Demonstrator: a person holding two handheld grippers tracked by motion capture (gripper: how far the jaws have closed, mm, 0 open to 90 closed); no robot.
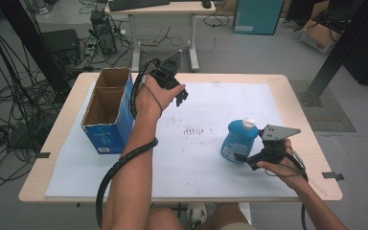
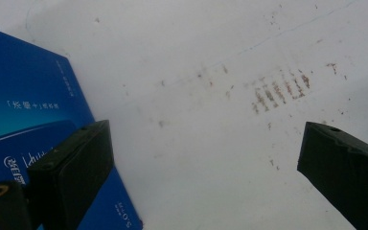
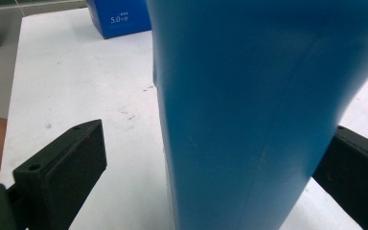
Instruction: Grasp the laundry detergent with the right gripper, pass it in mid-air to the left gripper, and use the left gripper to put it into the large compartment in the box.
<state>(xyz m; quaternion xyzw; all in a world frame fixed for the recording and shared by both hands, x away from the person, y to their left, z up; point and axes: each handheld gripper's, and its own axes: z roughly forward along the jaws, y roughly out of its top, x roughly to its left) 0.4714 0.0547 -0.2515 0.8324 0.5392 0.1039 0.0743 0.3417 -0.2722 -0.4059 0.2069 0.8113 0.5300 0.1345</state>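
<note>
blue bottle (image 1: 239, 139) upright (cap up)

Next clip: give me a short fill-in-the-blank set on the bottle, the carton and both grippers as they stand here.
1. The blue plastic bottle has a ____ cap.
2. The bottle stands between the jaws of the ____ gripper.
3. The open blue cardboard carton stands on the white mat near the ____ gripper.
4. The left gripper's jaws are ____, with nothing between them.

Missing words: white; right; left; open
</note>
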